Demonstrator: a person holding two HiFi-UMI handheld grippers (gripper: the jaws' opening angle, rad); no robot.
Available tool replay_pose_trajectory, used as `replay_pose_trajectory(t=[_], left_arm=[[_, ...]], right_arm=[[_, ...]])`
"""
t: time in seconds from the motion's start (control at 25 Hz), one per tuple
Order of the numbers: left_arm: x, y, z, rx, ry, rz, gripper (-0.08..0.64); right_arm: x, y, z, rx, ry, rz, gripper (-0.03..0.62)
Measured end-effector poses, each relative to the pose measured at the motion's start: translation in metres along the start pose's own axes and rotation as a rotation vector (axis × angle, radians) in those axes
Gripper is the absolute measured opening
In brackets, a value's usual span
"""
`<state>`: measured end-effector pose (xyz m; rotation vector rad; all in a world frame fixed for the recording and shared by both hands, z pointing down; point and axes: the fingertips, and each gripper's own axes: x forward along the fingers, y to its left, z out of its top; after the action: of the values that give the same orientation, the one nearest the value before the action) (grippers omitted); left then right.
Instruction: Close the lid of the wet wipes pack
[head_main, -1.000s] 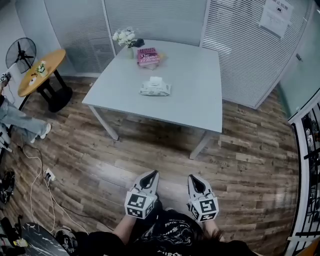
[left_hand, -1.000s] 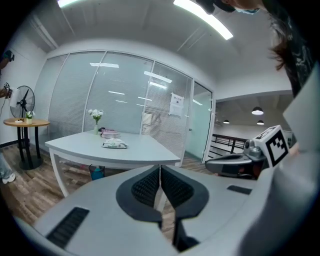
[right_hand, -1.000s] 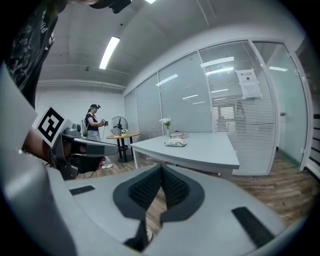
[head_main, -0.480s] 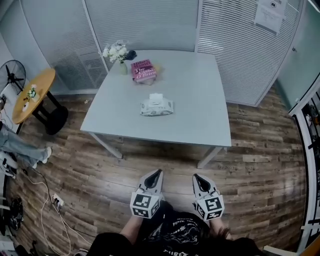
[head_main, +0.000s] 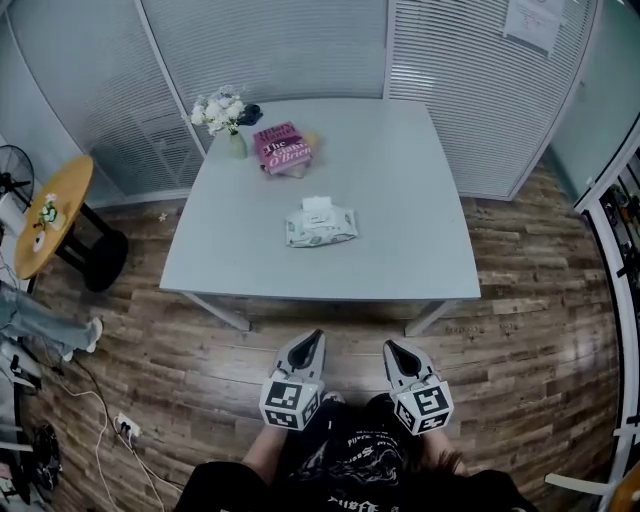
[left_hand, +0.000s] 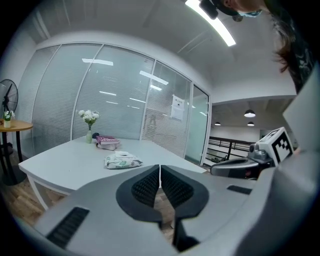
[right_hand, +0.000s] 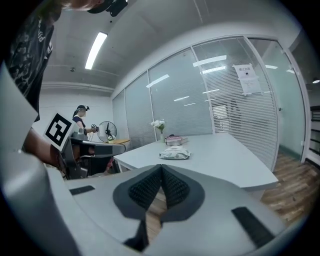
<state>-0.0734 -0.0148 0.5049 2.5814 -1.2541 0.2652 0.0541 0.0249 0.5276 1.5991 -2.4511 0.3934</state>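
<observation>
White pack, seemingly open, lies beyond hand-held grippers.

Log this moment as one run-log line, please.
stage: before contact | left tongs: shut, empty | right tongs: shut, empty | wipes pack: on table, lid open, untouched

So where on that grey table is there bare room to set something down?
On the table, the whole right half, from the wipes pack to the right edge, is bare. So is the near strip between the pack and the front edge. The far left corner is crowded: flower vase, pink book.
</observation>
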Motion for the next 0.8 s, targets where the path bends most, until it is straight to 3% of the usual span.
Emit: replay_pose_trajectory(t=[0.32,0.8], left_arm=[[0.015,0.035,0.002,-0.045,0.005,0.035,0.011],[0.083,0.096,0.03,-0.076,0.005,0.155,0.011]], right_arm=[[0.035,-0.002,0.003,-0.004,0.048,0.045,-0.002],[0.154,-0.064,0.052,0.01,0.091,0.2,-0.002]])
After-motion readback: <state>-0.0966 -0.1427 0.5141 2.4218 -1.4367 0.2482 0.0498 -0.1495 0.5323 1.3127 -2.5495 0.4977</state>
